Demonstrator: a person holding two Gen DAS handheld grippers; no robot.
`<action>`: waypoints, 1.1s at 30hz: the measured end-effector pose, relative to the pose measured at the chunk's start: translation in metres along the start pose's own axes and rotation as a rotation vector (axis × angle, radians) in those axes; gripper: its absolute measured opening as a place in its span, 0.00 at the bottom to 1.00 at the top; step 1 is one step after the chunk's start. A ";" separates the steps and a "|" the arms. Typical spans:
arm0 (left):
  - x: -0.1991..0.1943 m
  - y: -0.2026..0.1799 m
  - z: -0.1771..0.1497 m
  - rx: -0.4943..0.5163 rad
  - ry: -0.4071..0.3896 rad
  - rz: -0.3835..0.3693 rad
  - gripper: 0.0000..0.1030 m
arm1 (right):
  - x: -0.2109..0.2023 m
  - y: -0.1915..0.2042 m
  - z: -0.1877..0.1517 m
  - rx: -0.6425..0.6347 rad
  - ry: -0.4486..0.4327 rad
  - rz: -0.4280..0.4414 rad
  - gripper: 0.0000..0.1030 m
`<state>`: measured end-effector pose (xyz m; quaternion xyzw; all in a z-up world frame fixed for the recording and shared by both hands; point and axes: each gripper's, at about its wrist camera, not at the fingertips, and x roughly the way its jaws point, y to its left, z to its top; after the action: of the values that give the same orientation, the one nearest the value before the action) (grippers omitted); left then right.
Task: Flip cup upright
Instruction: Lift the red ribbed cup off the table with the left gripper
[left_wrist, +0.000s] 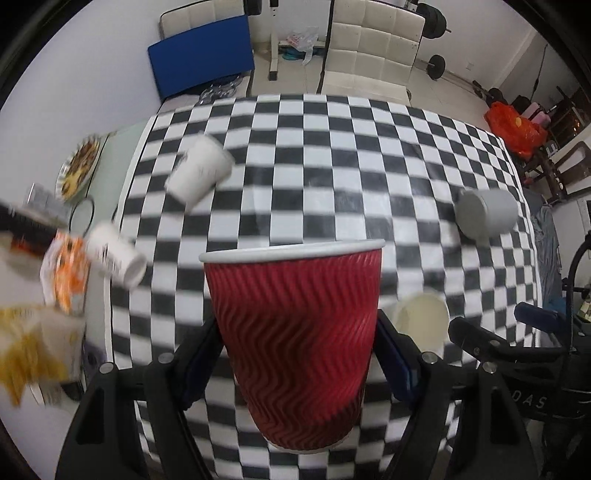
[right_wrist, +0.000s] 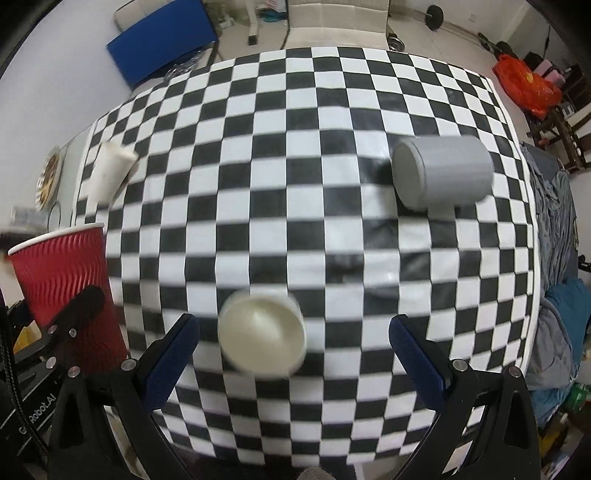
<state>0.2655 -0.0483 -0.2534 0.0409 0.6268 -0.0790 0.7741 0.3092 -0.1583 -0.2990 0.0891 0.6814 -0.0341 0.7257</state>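
Observation:
My left gripper (left_wrist: 295, 343) is shut on a red ribbed paper cup (left_wrist: 295, 339) and holds it upright, mouth up, above the checkered table (left_wrist: 332, 147). The cup also shows at the left of the right wrist view (right_wrist: 62, 284). My right gripper (right_wrist: 293, 339) is open, its jaws either side of a cream cup (right_wrist: 262, 336) lying with its mouth toward the camera; it also shows in the left wrist view (left_wrist: 421, 321). A grey mug (right_wrist: 443, 170) lies on its side at the right (left_wrist: 487, 214).
A white cup (left_wrist: 199, 170) lies on its side at the table's left (right_wrist: 109, 170). Another white cup (left_wrist: 114, 258), snack packets (left_wrist: 66, 277) and a plate of food (left_wrist: 79, 162) sit beyond the left edge. Chairs (left_wrist: 373, 48) stand behind the table.

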 end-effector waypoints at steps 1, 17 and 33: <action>-0.002 -0.002 -0.009 -0.004 0.003 -0.002 0.73 | -0.003 -0.002 -0.012 -0.005 -0.001 0.004 1.00; 0.054 -0.017 -0.112 -0.115 0.169 -0.064 0.73 | 0.050 -0.052 -0.140 0.005 0.110 -0.023 1.00; 0.117 -0.053 -0.116 -0.003 0.179 -0.044 0.76 | 0.100 -0.075 -0.147 0.076 0.163 -0.102 1.00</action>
<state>0.1676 -0.0899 -0.3901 0.0330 0.6943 -0.0911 0.7131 0.1588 -0.1994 -0.4129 0.0842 0.7401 -0.0895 0.6612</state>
